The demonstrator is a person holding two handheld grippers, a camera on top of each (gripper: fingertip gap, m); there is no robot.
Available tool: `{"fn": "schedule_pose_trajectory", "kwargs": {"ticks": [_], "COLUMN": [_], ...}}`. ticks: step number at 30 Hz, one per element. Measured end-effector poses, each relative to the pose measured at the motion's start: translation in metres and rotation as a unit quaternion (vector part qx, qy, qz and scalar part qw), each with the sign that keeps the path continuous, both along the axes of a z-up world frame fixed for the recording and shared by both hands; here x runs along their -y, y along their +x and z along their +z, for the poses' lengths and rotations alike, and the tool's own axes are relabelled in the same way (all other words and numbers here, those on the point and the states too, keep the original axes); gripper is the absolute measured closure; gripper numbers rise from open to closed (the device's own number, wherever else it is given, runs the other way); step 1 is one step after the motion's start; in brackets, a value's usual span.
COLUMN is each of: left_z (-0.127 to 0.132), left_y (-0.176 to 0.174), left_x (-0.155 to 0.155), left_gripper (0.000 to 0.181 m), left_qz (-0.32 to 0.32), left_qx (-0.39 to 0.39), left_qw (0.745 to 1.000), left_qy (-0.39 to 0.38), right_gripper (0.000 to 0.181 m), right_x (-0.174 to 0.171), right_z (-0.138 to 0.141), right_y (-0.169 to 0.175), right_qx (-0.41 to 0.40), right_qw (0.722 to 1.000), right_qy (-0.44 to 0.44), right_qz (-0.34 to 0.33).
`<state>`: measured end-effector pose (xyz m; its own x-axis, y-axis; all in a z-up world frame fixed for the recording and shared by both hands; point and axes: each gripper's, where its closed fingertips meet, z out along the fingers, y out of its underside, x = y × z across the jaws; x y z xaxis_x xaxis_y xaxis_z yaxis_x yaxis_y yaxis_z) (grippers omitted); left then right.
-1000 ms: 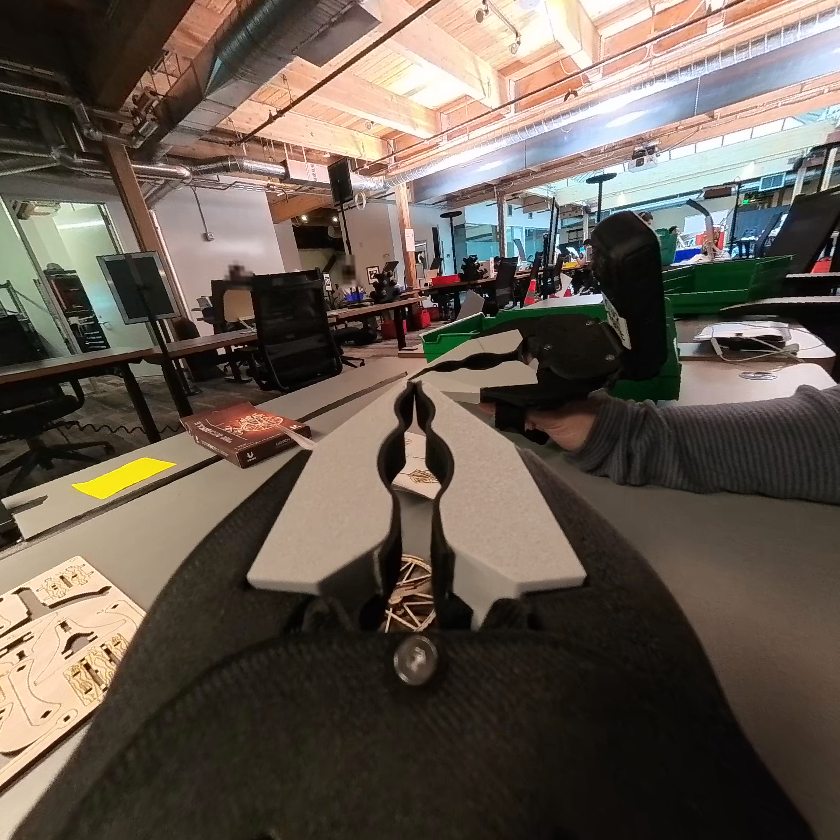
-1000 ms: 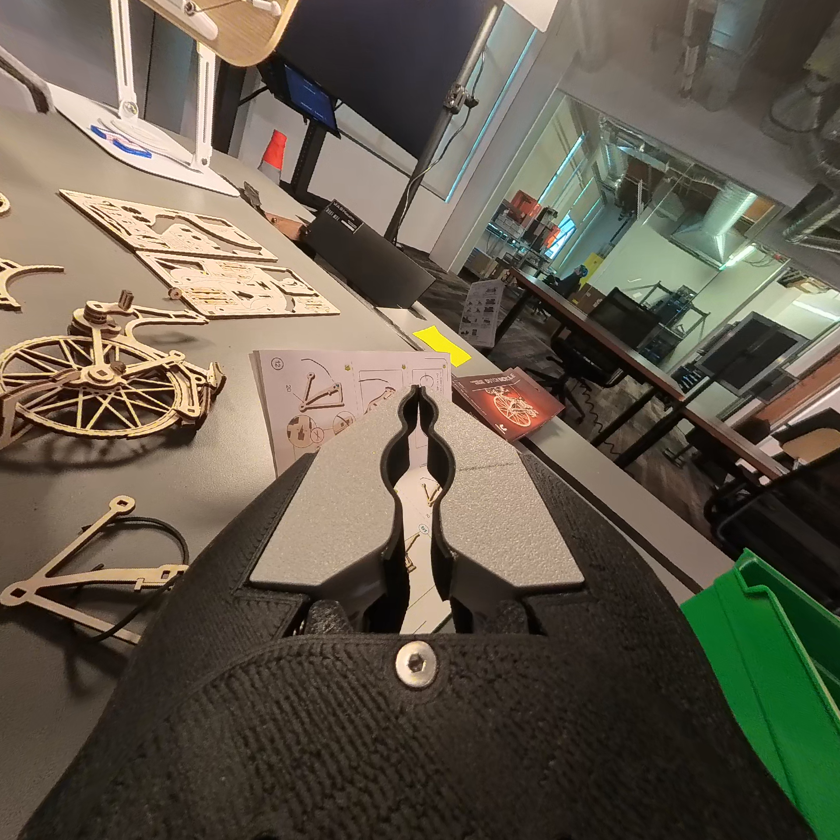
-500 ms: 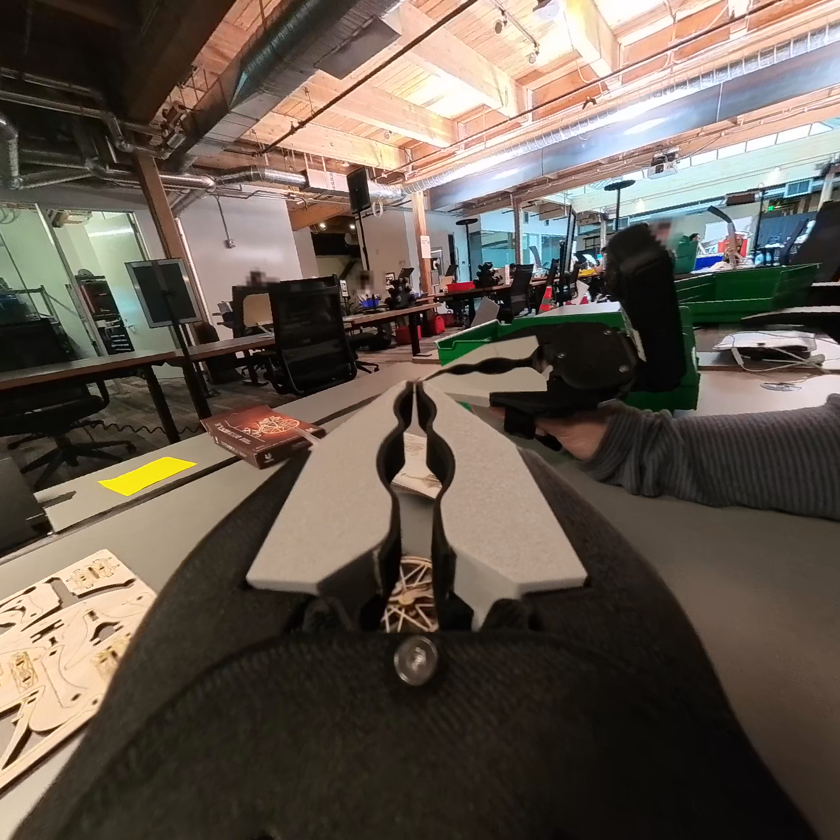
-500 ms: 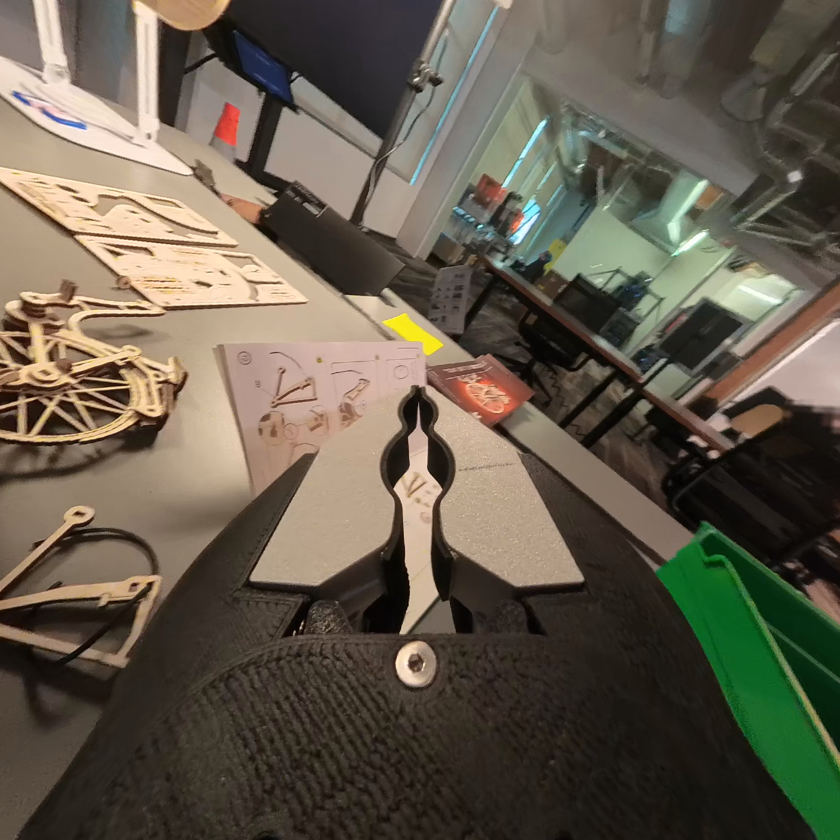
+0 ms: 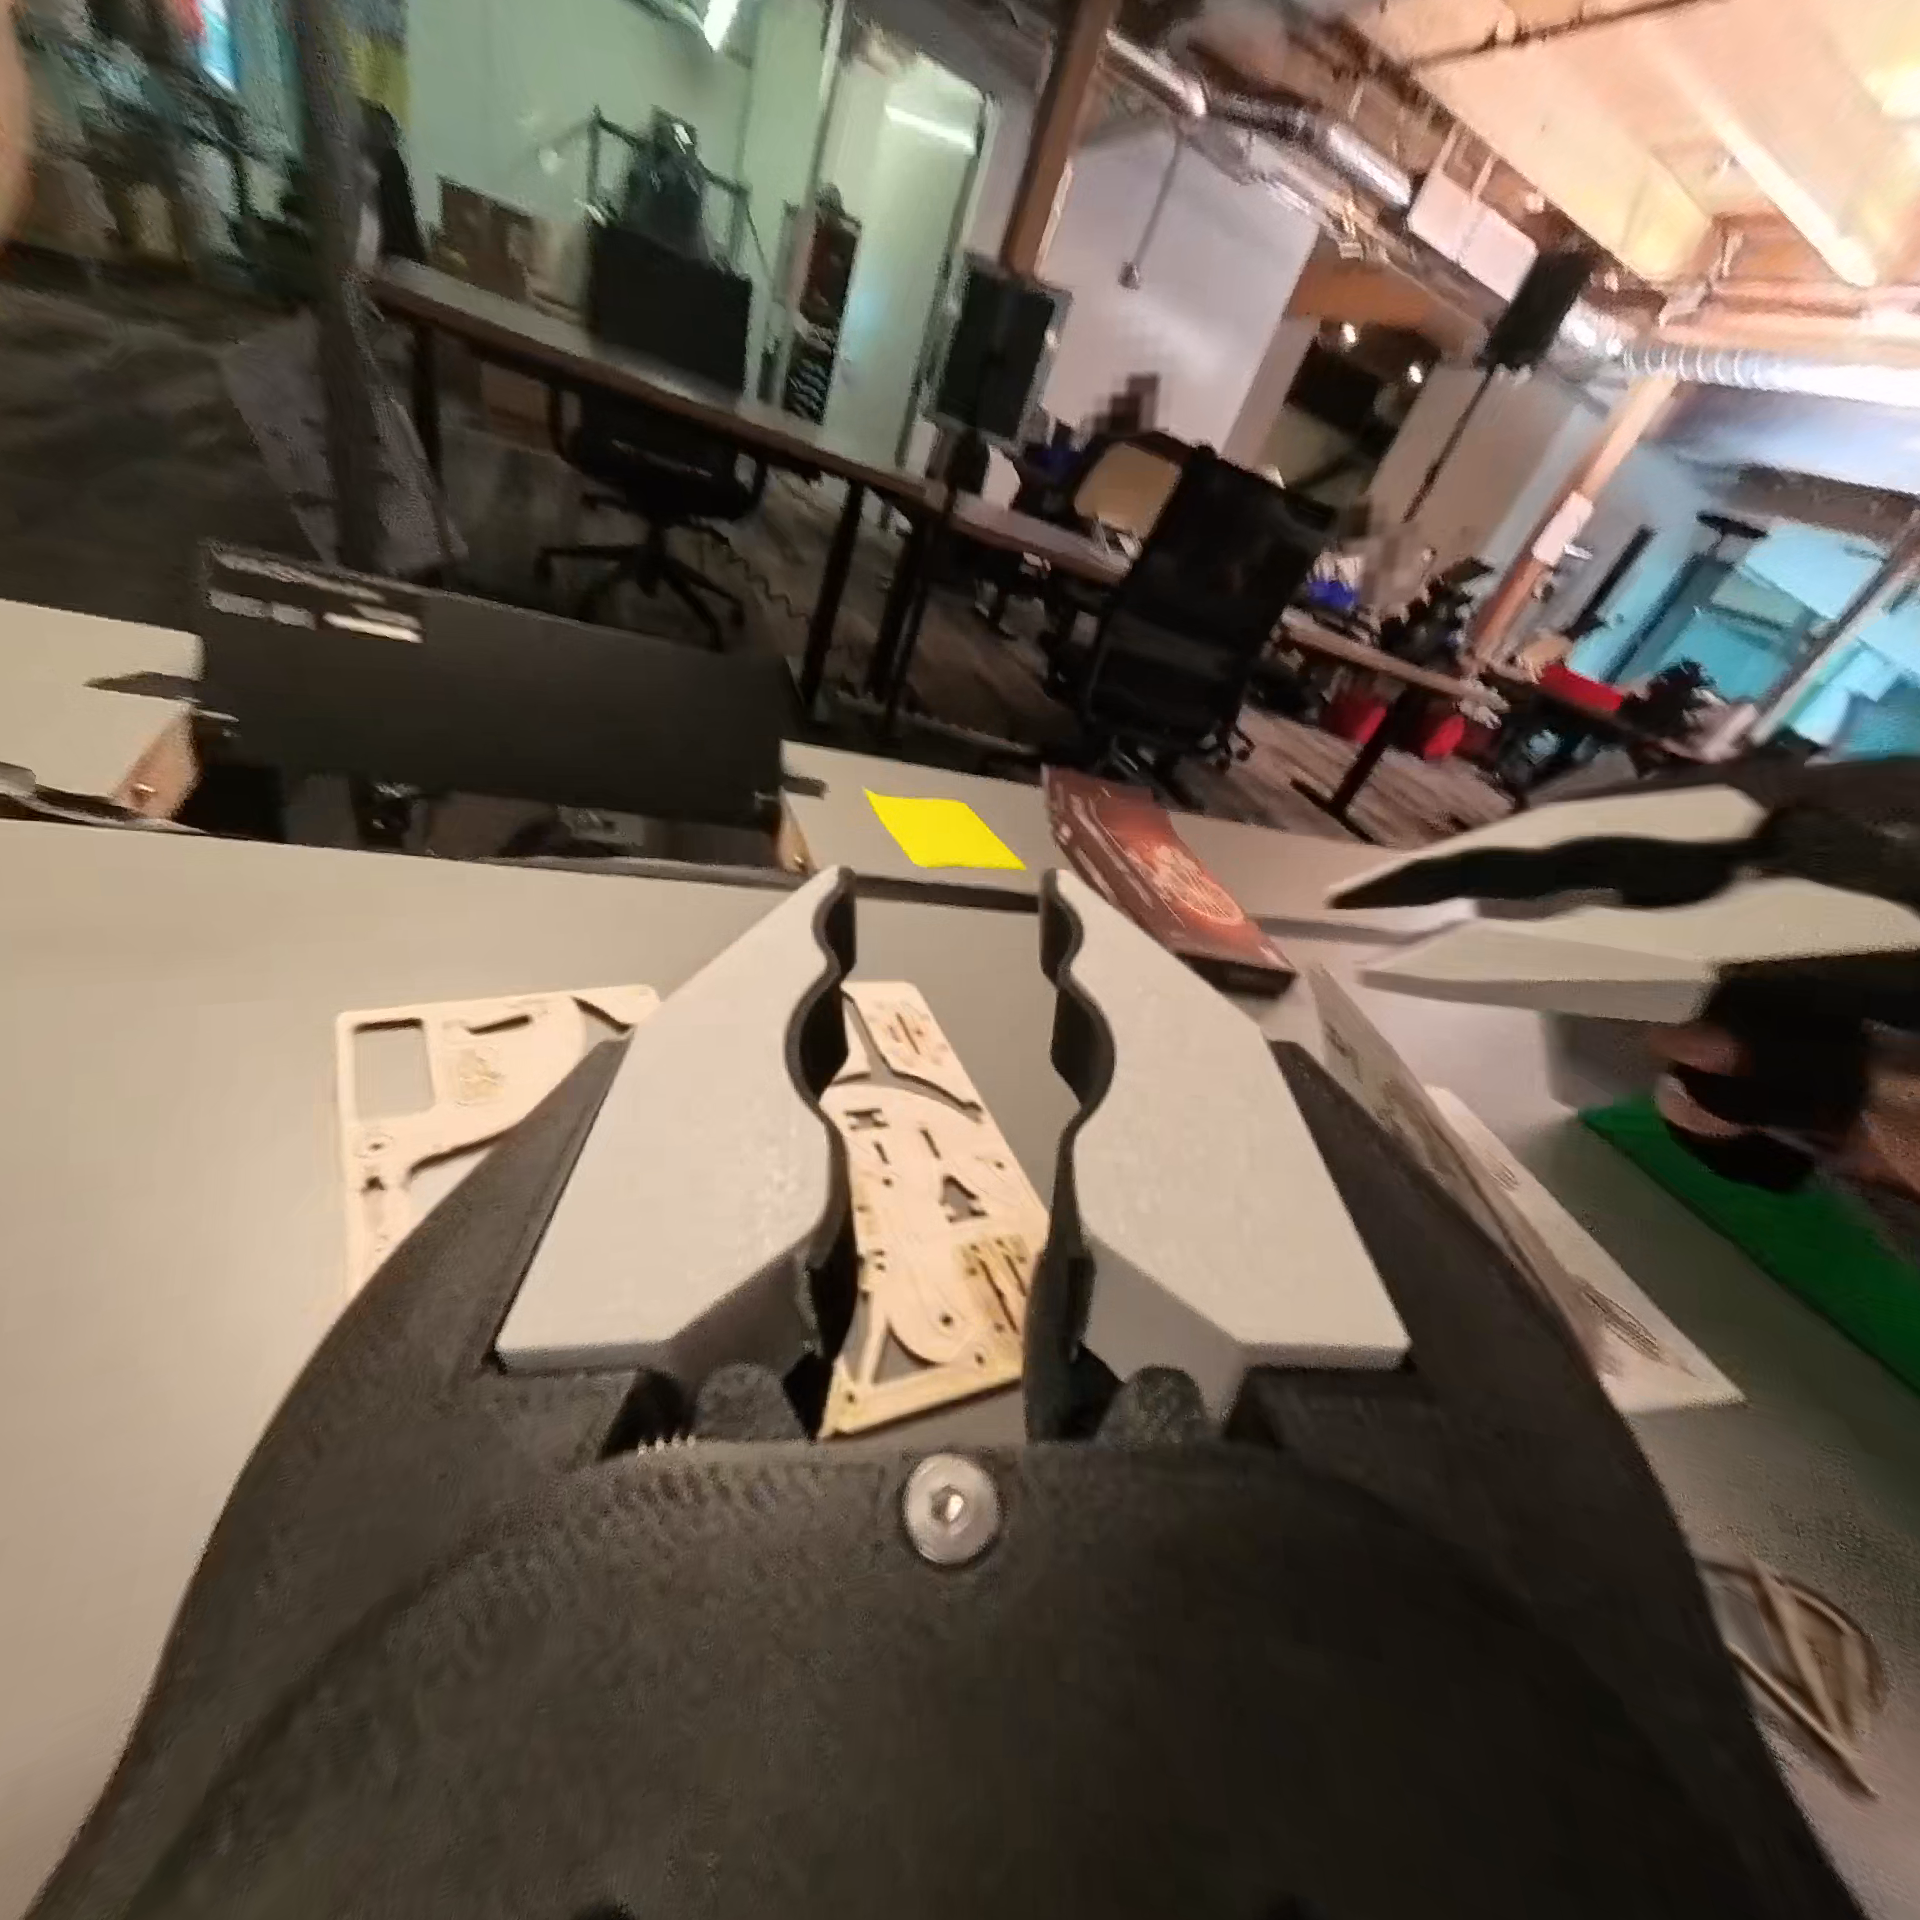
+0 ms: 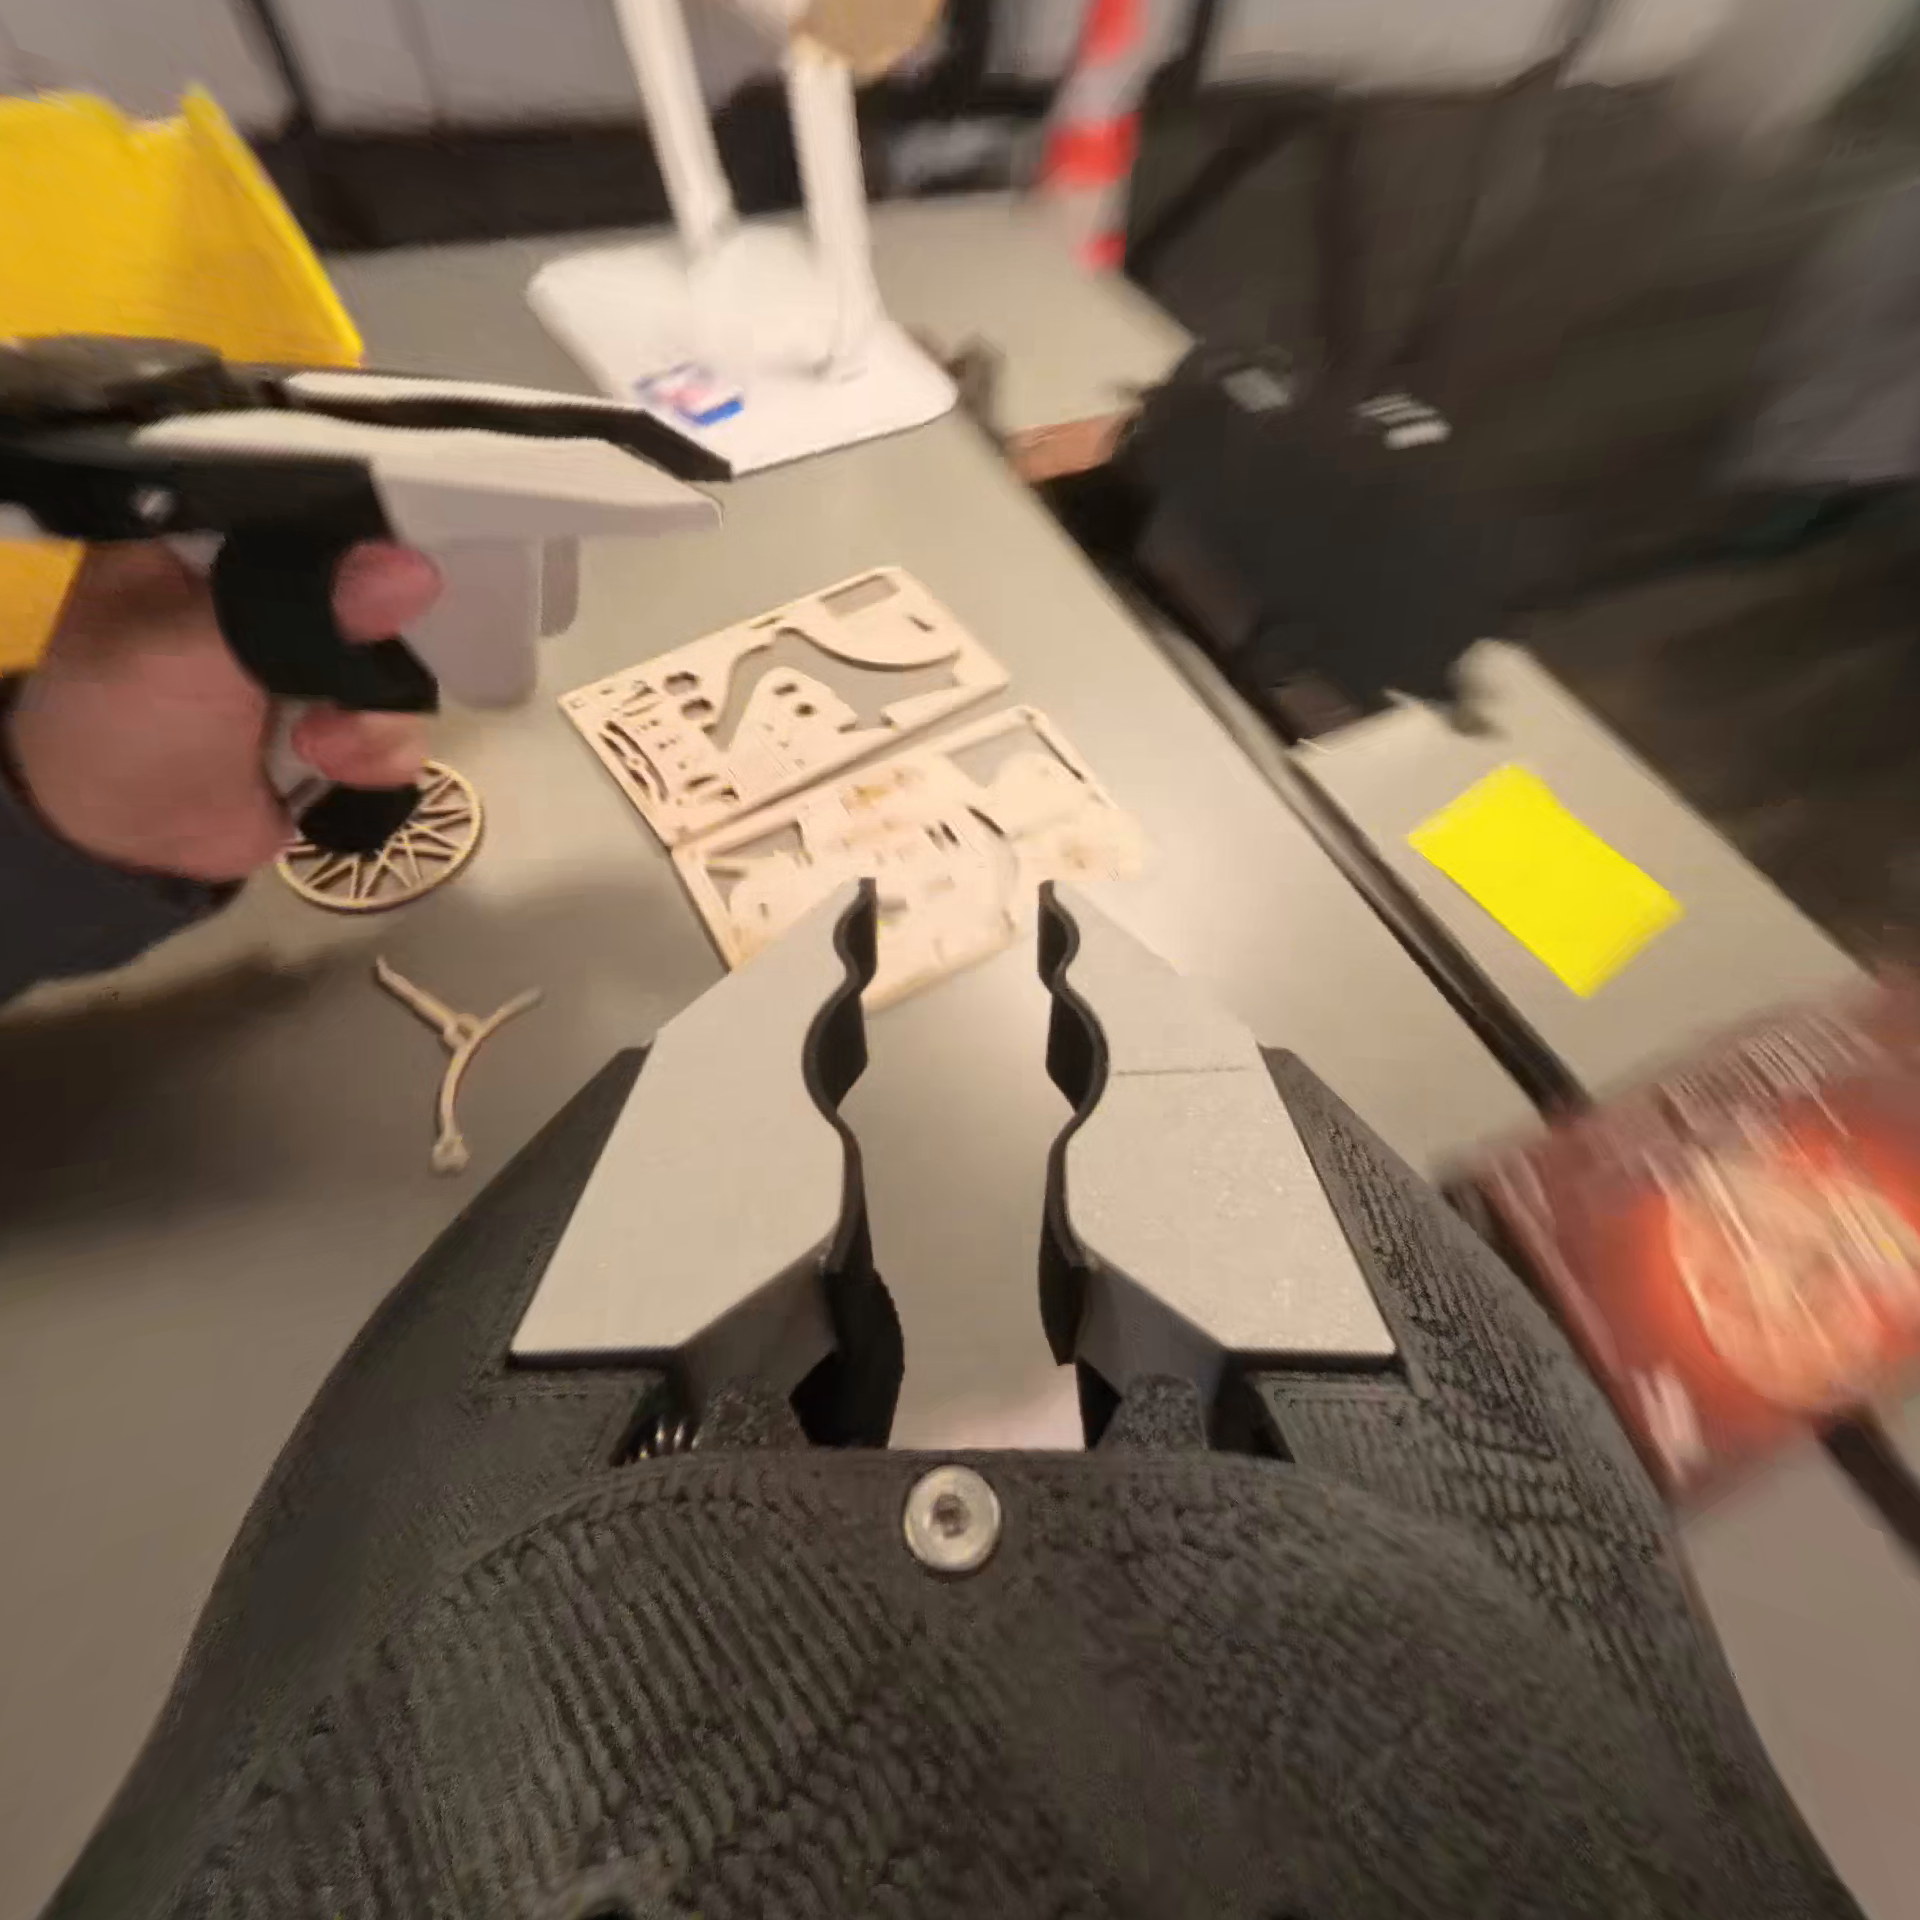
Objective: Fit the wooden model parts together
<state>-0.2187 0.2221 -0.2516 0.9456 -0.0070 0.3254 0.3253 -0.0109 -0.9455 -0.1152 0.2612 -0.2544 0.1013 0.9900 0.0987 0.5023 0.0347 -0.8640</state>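
Observation:
Two pale wooden part sheets [image 6: 831,748] lie side by side on the grey table [image 6: 208,1195]. My right gripper [image 6: 954,904] is open and empty, just short of the nearer sheet. A spoked wooden wheel [image 6: 384,842] lies left of the sheets, partly hidden by the hand holding the left gripper [image 6: 717,490]. A small forked wooden part [image 6: 457,1029] lies near it. In the left wrist view my left gripper [image 5: 945,894] is open and empty above the sheets [image 5: 935,1164]. The right gripper [image 5: 1361,935] shows at the right, open. Both views are blurred.
A red booklet [image 6: 1745,1247] and a yellow note [image 6: 1538,883] lie to the right. A yellow bin [image 6: 156,229] and a white stand [image 6: 748,343] are at the back. A green bin [image 5: 1766,1247] and an instruction sheet [image 5: 1455,1174] sit right of the left gripper.
Both grippers have gone from shut to open. Both have swung round fast and now point down at the wooden part sheets instead of across the room.

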Motion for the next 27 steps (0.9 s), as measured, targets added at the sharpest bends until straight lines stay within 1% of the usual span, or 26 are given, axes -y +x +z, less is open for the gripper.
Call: {"fn": "schedule_pose_trajectory", "kwargs": {"ticks": [1,3,5,7,9,12,16,18,19,20,22,23,25,26,27], "left_z": [0.000,-0.001,-0.002,-0.004,-0.003,0.003,0.006,0.004,0.004,0.004,0.003,0.000,-0.008,-0.015,-0.022], "left_y": [-0.006,-0.010,-0.006,-0.006,-0.007,-0.012,-0.015,-0.015,-0.016,-0.016,-0.016,-0.017,-0.021,-0.016,-0.003], "left_x": [0.002,0.011,0.017,0.020,0.022,0.028,0.027,0.024,0.023,0.023,0.023,0.021,0.016,0.010,0.003], "left_gripper": [0.147,0.147,0.147,0.148,0.148,0.149,0.149,0.149,0.149,0.149,0.149,0.139,0.119,0.109,0.099], "left_qz": [0.019,0.044,0.045,0.052,0.060,0.082,0.082,0.082,0.082,0.081,0.076,0.072,0.068,0.042,-0.010], "left_qx": [-0.006,-0.017,-0.031,-0.040,-0.064,-0.073,-0.070,-0.072,-0.072,-0.070,-0.065,-0.061,-0.044,-0.036,-0.031], "left_qw": [1.000,0.998,0.996,0.994,0.992,0.988,0.987,0.987,0.988,0.988,0.989,0.990,0.994,0.998,0.999], "left_qy": [0.016,0.049,0.066,0.083,0.093,0.109,0.120,0.115,0.114,0.115,0.111,0.102,0.068,0.039,0.006], "right_gripper": [0.154,0.154,0.154,0.155,0.153,0.149,0.152,0.160,0.174,0.179,0.179,0.179,0.180,0.179,0.179], "right_x": [-0.005,-0.019,-0.036,-0.046,-0.057,-0.065,-0.070,-0.068,-0.070,-0.070,-0.072,-0.071,-0.061,-0.055,-0.050], "right_z": [-0.006,-0.027,-0.053,-0.076,-0.094,-0.107,-0.128,-0.130,-0.131,-0.132,-0.131,-0.127,-0.108,-0.094,-0.081], "right_y": [-0.021,-0.057,-0.086,-0.108,-0.124,-0.139,-0.141,-0.142,-0.142,-0.142,-0.137,-0.135,-0.131,-0.130,-0.126], "right_qx": [0.024,0.095,0.165,0.215,0.256,0.294,0.358,0.372,0.379,0.383,0.399,0.397,0.367,0.346,0.326], "right_qw": [0.999,0.992,0.979,0.962,0.949,0.934,0.909,0.902,0.901,0.898,0.890,0.888,0.898,0.905,0.910], "right_qy": [-0.008,-0.013,-0.006,-0.011,-0.032,-0.049,-0.029,-0.018,-0.005,0.012,0.050,0.075,0.093,0.105,0.122], "right_qz": [0.029,0.082,0.122,0.165,0.180,0.196,0.211,0.218,0.213,0.216,0.217,0.220,0.223,0.225,0.226]}}
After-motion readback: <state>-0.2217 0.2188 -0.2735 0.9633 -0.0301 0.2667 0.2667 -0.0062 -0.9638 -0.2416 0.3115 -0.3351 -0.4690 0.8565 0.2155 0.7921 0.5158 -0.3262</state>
